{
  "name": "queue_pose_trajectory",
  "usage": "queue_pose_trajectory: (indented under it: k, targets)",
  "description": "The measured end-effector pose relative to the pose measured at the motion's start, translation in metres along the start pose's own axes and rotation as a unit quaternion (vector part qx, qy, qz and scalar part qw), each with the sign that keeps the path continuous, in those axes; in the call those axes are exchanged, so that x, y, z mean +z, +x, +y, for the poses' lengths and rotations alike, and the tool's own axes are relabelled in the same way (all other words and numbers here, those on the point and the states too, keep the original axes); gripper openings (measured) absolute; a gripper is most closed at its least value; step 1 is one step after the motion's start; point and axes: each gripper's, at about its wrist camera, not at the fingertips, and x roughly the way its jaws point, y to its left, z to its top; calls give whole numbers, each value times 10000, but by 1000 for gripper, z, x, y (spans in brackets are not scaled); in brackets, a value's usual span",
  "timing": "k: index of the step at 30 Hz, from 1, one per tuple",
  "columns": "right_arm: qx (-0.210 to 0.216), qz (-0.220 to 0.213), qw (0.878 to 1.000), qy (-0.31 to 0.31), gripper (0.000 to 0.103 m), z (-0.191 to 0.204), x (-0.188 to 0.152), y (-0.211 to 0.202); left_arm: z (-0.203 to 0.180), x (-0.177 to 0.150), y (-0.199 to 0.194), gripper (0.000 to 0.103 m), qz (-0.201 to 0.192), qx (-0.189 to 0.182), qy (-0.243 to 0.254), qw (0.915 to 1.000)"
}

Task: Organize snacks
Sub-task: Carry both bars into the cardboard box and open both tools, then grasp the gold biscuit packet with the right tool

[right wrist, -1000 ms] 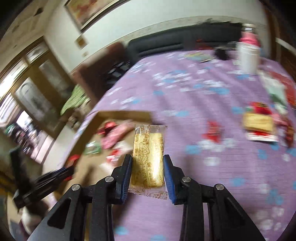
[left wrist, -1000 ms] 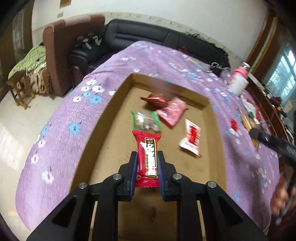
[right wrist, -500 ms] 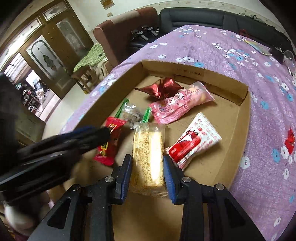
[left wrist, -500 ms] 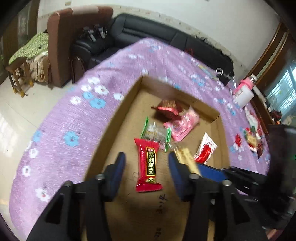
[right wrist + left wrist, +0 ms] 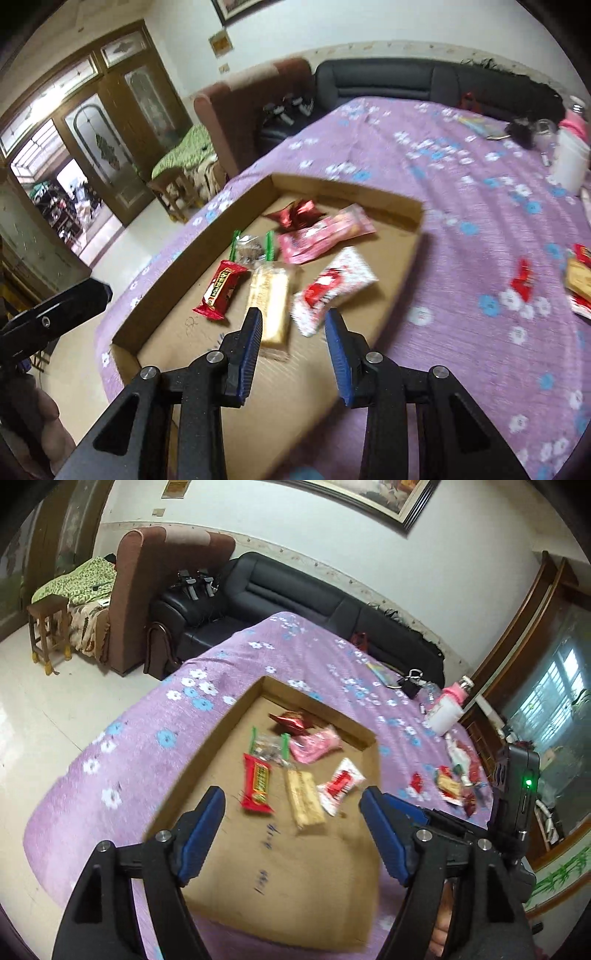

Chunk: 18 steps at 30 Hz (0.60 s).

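Observation:
A shallow cardboard box [image 5: 207, 753] [image 5: 325, 184] lies on a purple flowered cloth. Inside lie a red bar [image 5: 257, 782] [image 5: 220, 290], a yellow wafer pack [image 5: 304, 799] [image 5: 271, 304], a white-red packet [image 5: 341, 784] [image 5: 334, 286], a pink packet [image 5: 314, 744] [image 5: 325, 232], a clear green-edged packet [image 5: 267, 744] [image 5: 251, 251] and a dark red wrapper [image 5: 291, 718] [image 5: 297, 212]. My left gripper [image 5: 291, 829] is open and empty above the box's near part. My right gripper [image 5: 293, 341] is open and empty just above the wafer pack's near end.
More loose snacks lie on the cloth at the right [image 5: 450, 784] [image 5: 578, 280]. A white-pink bottle [image 5: 447, 709] [image 5: 570, 155] stands at the far right. A black sofa [image 5: 295, 598] and brown armchair [image 5: 155, 590] stand beyond the table.
Both grippers opened and pulled back. The left let go of the red bar and the right let go of the yellow wafer pack; both now lie in the box.

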Motion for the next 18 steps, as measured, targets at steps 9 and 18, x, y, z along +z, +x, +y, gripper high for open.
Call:
queue_pose_trajectory:
  k: [9,18]
  targets:
    - [-459,-485,9961,569,47,-80,-32,-68,-44,-31,3,79,283,-231,153,9992]
    - [-1151,-719,9807,1408,46,-181,-61,-118,-114,-59,21,84,508,-521,891,9934]
